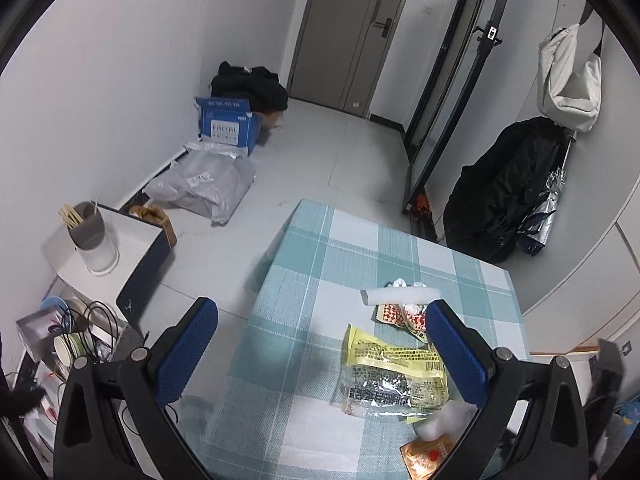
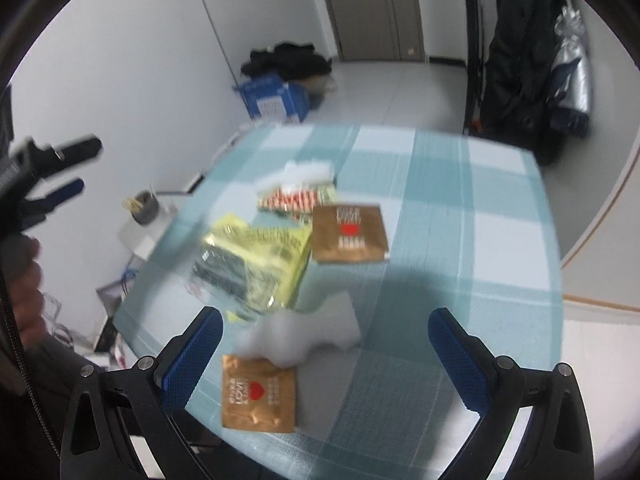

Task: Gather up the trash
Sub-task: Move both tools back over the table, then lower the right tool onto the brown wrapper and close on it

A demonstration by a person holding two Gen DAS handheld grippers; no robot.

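Left gripper [image 1: 322, 334] and right gripper [image 2: 326, 340] both spread and holding nothing, yellow wrapper [image 2: 256, 258] at eleven o'clock of the right, gold sachet [image 2: 259, 396] at seven

You've got both grippers hanging over the checked table [image 1: 304, 264], left gripper [image 1: 322, 346] and right gripper [image 2: 325, 354] spread wide, nothing between the fingers.

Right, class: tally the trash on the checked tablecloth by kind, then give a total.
Brown sachets: 2
Yellow wrapper: 1
Red-and-white patterned wrapper: 1
White foam pieces: 2
Crumpled tissue: 1
Total: 7
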